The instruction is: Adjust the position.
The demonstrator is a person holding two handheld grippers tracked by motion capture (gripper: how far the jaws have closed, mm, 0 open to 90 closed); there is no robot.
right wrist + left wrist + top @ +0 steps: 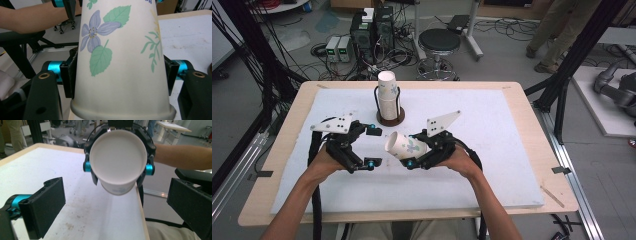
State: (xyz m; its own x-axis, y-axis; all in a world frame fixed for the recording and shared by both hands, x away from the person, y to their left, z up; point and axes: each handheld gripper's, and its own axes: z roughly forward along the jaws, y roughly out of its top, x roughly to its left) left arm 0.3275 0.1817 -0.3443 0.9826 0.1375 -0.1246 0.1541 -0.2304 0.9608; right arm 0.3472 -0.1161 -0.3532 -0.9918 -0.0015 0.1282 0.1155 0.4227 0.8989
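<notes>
1. Right gripper point(412, 150) is clamped on a paper cup point(404, 146), pads pressed on both sides of its wall; in the right gripper view the cup point(120, 62) sits squarely between the two black jaws.
2. The cup is held off the table, tipped on its side, its open mouth pointing to about 10 o'clock in the high view, towards the left gripper point(373, 147).
3. Flower and leaf print runs over the cup's wall, seen close in the right gripper view.
4. Left gripper's jaws stand wide apart with nothing between them; in the left gripper view the pads flank the picture low down, and the cup's point(118, 162) white inside faces the camera head-on.
5. Left gripper sits at 9 o'clock of the cup, near it but apart.
6. At 12 o'clock of the cup, further up the white mat point(492, 175), a stack of cups point(387, 95) stands upright in a wire holder point(391, 116) on a round brown base.
7. Mat lies on a wooden table point(292, 125); both forearms come in from 6 o'clock.
</notes>
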